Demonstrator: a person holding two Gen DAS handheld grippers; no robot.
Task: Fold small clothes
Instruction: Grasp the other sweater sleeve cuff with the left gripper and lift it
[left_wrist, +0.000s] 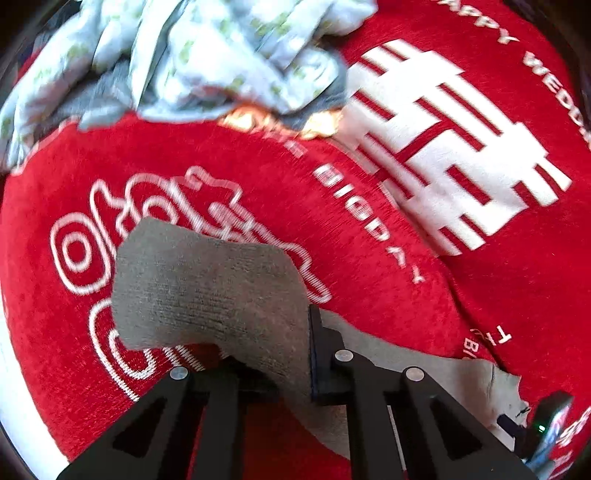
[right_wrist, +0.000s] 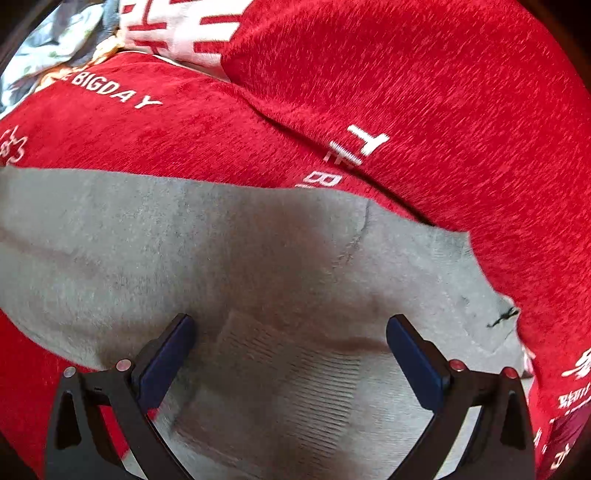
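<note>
- The left gripper (left_wrist: 295, 354) has its jaws closed on the edge of a grey sock (left_wrist: 210, 284); the sock's ribbed end stands up and curls away just ahead of the fingertips, lifted off the cloth beneath.
- Behind and to the right of the left fingers, the rest of the grey sock trails flat across the surface toward a frayed end with a dark thread.
- At the far right edge of the left wrist view, beyond that frayed end, a dark device with a small green light (left_wrist: 543, 428) shows; what it is cannot be told.
- The right gripper (right_wrist: 291, 354) holds its jaws wide apart, blue pads facing each other, with the grey sock (right_wrist: 258, 266) lying directly under and between them; the pads do not press on it.
- The sock spreads ahead of the right fingers and off to their left, its ribbed band lying nearest the fingers.
- Under everything lies a red blanket (left_wrist: 369, 258) with white lettering and a large white emblem, folded into ridges beyond both grippers.
- Farthest ahead of the left gripper, a crumpled pale blue printed garment (left_wrist: 207, 55) lies heaped on the blanket, with some grey fabric at its lower edge.
</note>
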